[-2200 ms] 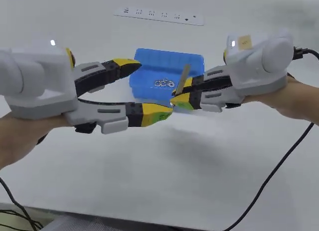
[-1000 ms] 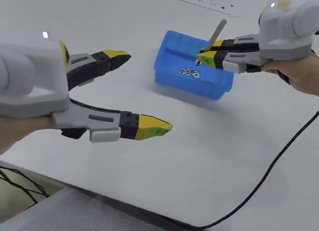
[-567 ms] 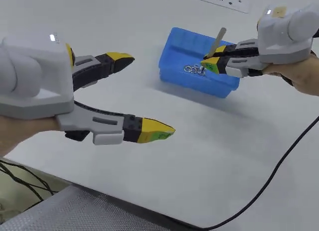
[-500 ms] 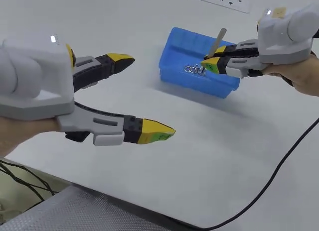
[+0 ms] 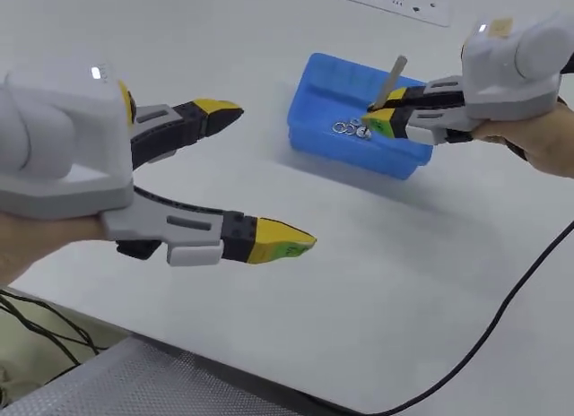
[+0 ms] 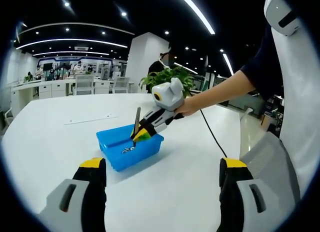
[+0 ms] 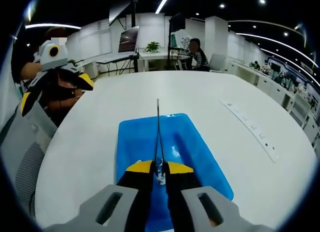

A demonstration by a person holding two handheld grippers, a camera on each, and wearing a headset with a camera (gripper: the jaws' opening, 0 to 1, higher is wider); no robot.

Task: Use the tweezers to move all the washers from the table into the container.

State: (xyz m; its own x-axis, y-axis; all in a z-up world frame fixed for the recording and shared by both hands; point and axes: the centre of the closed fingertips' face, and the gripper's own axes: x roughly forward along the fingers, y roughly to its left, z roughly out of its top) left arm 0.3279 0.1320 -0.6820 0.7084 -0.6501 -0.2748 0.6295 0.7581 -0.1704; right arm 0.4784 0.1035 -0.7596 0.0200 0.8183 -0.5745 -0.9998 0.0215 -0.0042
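The left gripper, wide open and empty, now hangs farther from the container, while the right gripper, clamping the tweezers, hovers over the washers inside, so the task is probably nearly done.

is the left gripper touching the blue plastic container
Apart. The head view shows bare white table between the open left gripper and the blue plastic container.

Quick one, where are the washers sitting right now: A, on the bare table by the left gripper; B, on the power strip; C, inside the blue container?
C: the washers lie in a small cluster inside the blue container, close to the right gripper, which holds the tweezers.
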